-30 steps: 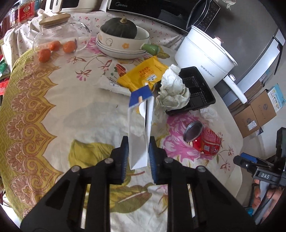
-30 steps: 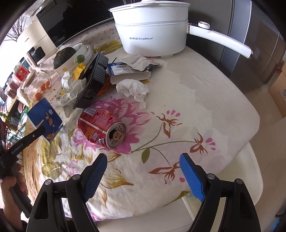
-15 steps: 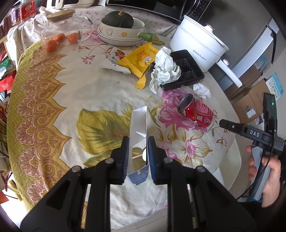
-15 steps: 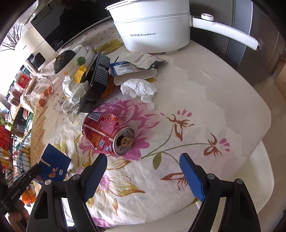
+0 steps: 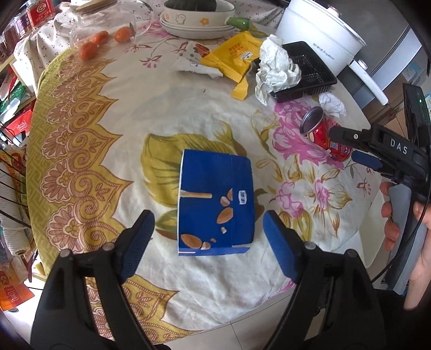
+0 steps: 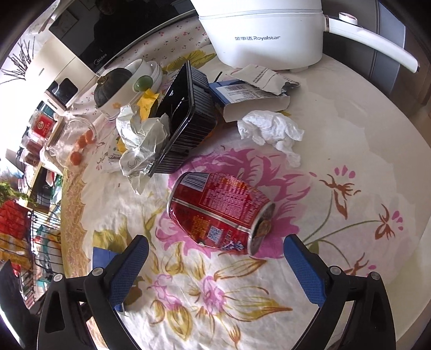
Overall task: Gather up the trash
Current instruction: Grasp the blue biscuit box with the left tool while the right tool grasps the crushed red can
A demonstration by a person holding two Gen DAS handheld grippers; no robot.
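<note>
A flattened blue carton (image 5: pixel 215 204) with almond pictures lies flat on the flowered tablecloth (image 5: pixel 167 115), just beyond my left gripper (image 5: pixel 208 228). Its jaws are opening and touch nothing. A dented red can (image 6: pixel 219 212) lies on its side on a pink flower, straight ahead of my right gripper (image 6: pixel 215 258), whose jaws are opening with nothing between them. The can (image 5: pixel 323 132) and the right gripper (image 5: pixel 366 153) also show at the right of the left wrist view. Crumpled paper (image 5: pixel 277 67), a white tissue (image 6: pixel 269 129), a yellow wrapper (image 5: pixel 237 53) and a black plastic tray (image 6: pixel 186 118) lie farther back.
A white electric pot (image 6: pixel 264 29) stands at the back of the round table. Bowls holding a green squash (image 5: pixel 194 13) and a glass jar with orange fruit (image 5: pixel 102 32) sit far left. A blue-and-white box (image 6: pixel 253 94) lies by the pot. A hand (image 5: pixel 414 242) holds the right gripper's handle.
My left gripper let go of the blue carton, which now lies flat on the cloth near the table's front edge. The right gripper moved closer to the red can and spread wider.
</note>
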